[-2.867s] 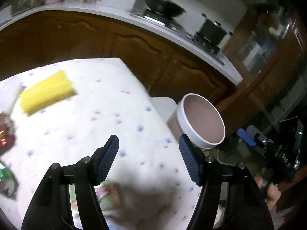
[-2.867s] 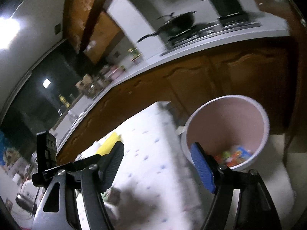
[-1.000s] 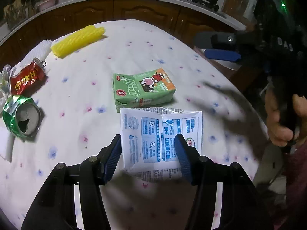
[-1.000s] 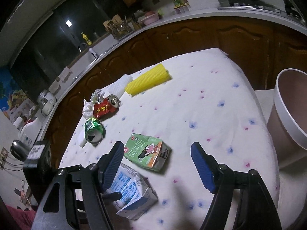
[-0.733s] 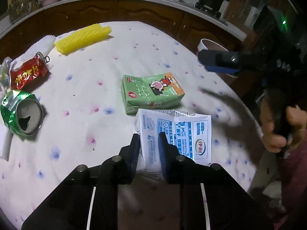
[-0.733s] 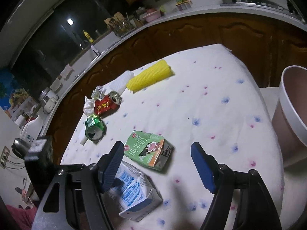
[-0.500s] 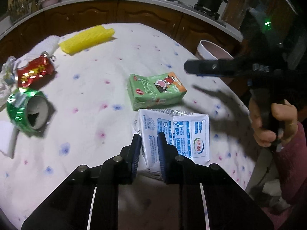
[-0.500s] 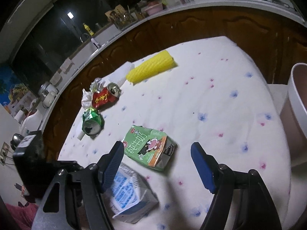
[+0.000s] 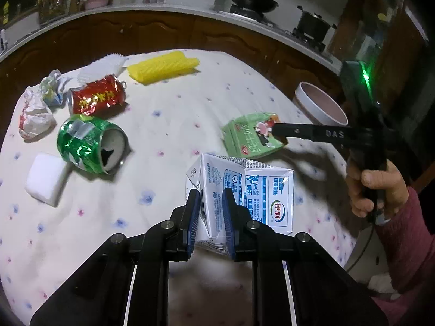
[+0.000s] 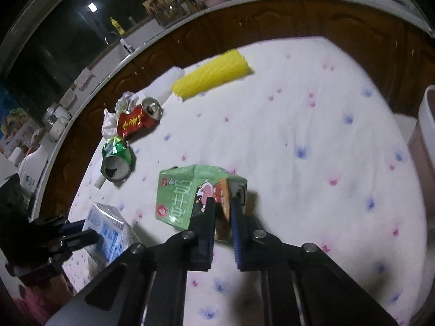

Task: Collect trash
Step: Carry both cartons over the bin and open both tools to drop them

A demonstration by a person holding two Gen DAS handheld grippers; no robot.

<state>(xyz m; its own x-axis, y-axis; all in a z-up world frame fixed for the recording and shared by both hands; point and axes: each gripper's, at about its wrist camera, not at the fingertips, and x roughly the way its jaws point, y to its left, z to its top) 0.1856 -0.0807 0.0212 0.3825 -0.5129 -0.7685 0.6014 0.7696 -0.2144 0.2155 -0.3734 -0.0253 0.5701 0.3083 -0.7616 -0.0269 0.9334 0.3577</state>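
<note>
In the left wrist view, crumpled wrappers [image 9: 35, 114] lie at the left edge of the table [image 9: 190, 87], with a white block [image 9: 44, 179] below them. Just right of these are a red can [image 9: 96, 99] and a crushed green can [image 9: 91, 145], both on their sides. A yellow ridged sponge [image 9: 163, 66] lies at upper centre. At lower centre the left tongs [image 9: 210, 212] are clamped on a corner of the white-and-blue milk carton [image 9: 261, 190]. Right of that, the right tongs [image 9: 274, 131] have just been closing and now pinch the end of the green drink carton [image 9: 244, 140], held by a hand [image 9: 375, 187] in a pink sleeve [image 9: 402, 247]. A white-rimmed bin [image 9: 320, 103] stands past the table's right edge.
</note>
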